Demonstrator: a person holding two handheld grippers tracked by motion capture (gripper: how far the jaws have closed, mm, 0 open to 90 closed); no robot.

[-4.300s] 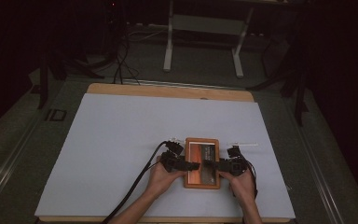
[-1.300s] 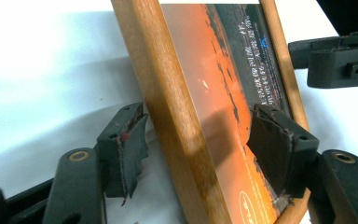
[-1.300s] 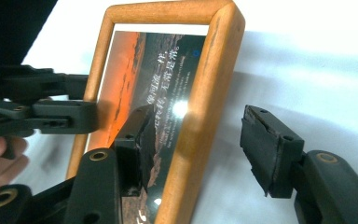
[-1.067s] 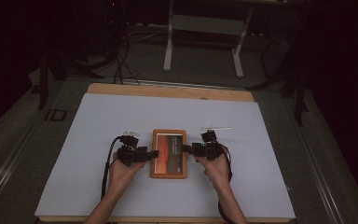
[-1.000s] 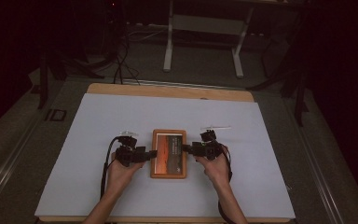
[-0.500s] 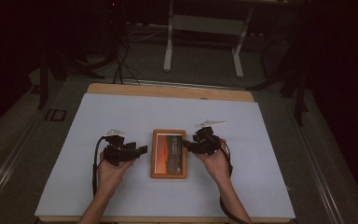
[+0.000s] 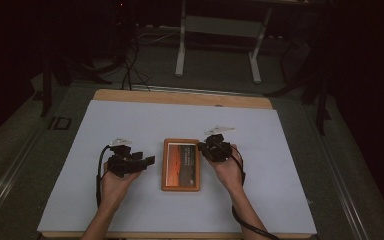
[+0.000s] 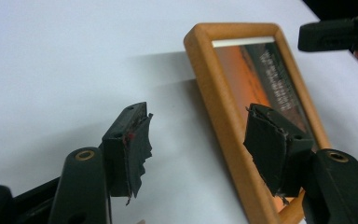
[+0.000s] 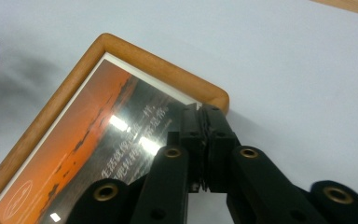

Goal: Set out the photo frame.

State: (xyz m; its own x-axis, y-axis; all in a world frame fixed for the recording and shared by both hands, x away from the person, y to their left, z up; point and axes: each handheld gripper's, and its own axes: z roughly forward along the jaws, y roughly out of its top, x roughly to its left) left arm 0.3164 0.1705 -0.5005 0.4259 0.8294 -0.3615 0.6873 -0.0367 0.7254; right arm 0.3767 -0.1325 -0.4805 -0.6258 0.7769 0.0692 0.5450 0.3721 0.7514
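the wooden picture frame [image 7: 181,164] is laid flat on the white table cover [image 7: 130,125], near the middle and toward the near edge, with an orange sunset print under its glass. the left gripper [image 7: 149,160] is held just left of the frame, clear of it, with its jaws spread apart. the right gripper [image 7: 202,148] is pressed to the frame's far right corner, its jaws seen closed together there with nothing seen between them.
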